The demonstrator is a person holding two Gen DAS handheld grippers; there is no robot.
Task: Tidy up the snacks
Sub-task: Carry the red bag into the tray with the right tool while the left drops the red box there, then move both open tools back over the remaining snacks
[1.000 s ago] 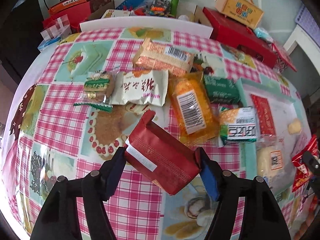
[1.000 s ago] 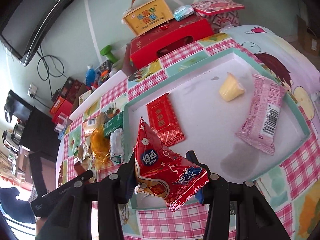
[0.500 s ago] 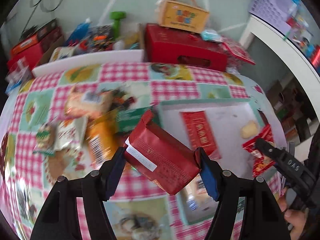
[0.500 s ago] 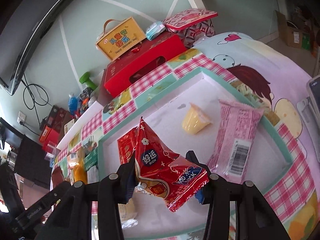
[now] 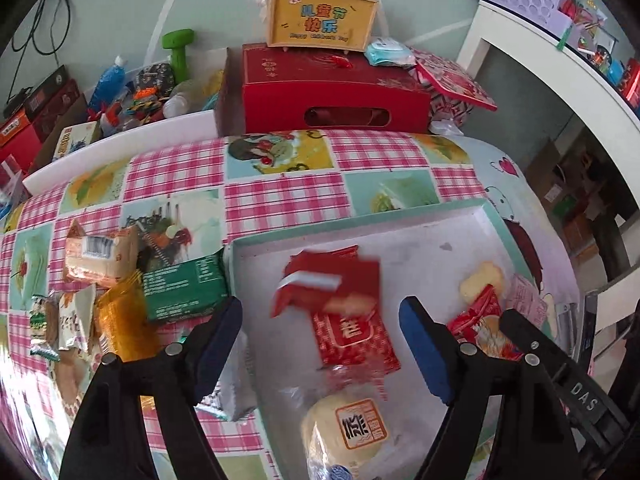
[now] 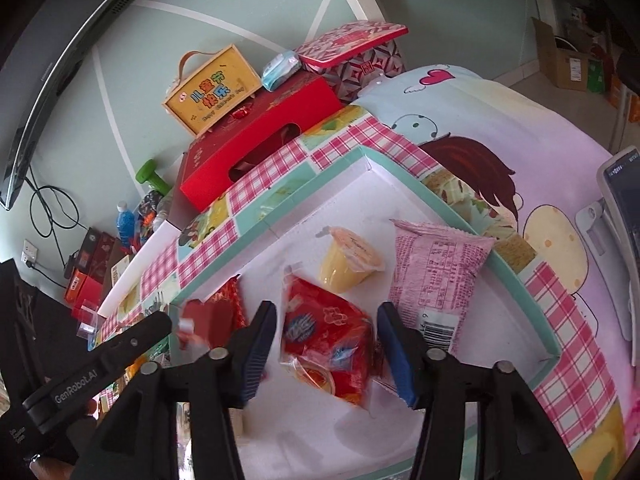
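Note:
My left gripper (image 5: 320, 316) hangs over the white, teal-rimmed tray (image 5: 360, 220) with its jaws opening. The dark red packet (image 5: 328, 284) is blurred in mid-air between the fingers, free of both pads, above a flat red packet (image 5: 356, 340). A round bun in a clear wrapper (image 5: 352, 428) lies nearer me. My right gripper (image 6: 326, 316) also has its jaws opening. The red snack bag (image 6: 324, 336) rests on the tray (image 6: 440, 192) between its pads, untouched. A yellow jelly cup (image 6: 348, 260) and a pink packet (image 6: 436, 276) lie just beyond.
Left of the tray, loose snacks lie on the checked cloth: a green packet (image 5: 184, 288), an orange one (image 5: 120, 320) and others. A red box (image 5: 328, 92) with a yellow case (image 5: 320, 20) stands behind. A phone on a stand (image 6: 624, 200) is at the right.
The left gripper swung right from the snack pile to over the tray and released the dark red packet. The right gripper opened and the red snack bag dropped onto the tray.

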